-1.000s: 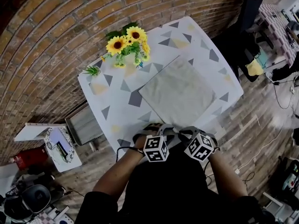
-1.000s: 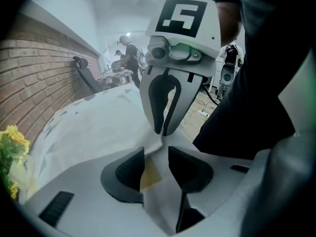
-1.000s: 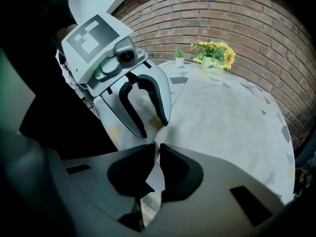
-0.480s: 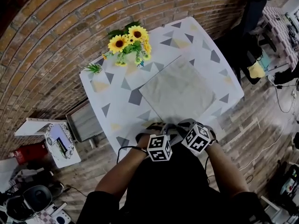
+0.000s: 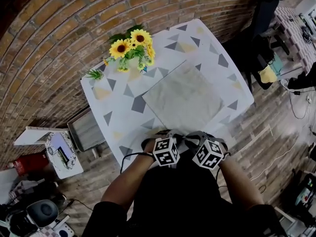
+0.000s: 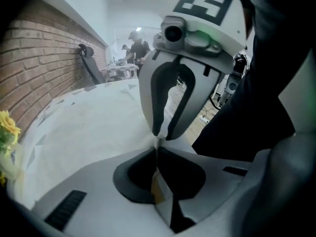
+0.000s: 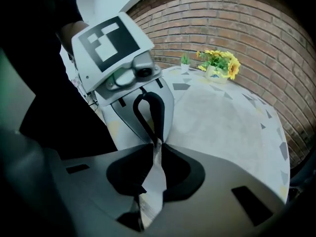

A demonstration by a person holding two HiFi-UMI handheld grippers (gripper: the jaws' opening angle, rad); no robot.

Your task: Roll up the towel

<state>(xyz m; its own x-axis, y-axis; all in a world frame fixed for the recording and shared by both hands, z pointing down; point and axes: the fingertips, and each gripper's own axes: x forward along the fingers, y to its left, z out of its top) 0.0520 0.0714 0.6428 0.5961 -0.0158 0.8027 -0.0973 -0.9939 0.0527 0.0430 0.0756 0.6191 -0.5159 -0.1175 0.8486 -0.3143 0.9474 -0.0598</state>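
A pale grey towel (image 5: 183, 98) lies flat and square on the white triangle-patterned table (image 5: 118, 112). Both grippers meet at its near corner, by the table's front edge. My left gripper (image 5: 170, 135) has just been closing. In the left gripper view its jaws (image 6: 158, 143) are shut, with a sliver of towel (image 6: 98, 127) edge pinched at their tips. My right gripper (image 5: 193, 136) has just been opening a little. In the right gripper view its jaws (image 7: 156, 144) still pinch a strip of towel (image 7: 153, 181) that runs back between them. The tips of the two grippers nearly touch.
A vase of sunflowers (image 5: 131, 46) and a small green plant (image 5: 96, 74) stand at the table's far left corner, by the brick wall. On the floor to the left are a grey crate (image 5: 88, 130) and a white stool (image 5: 61, 152). A dark chair (image 5: 264, 14) stands at the right.
Both grippers have stayed at the towel's near corner. Their marker cubes have rolled slightly. The towel lies as before.
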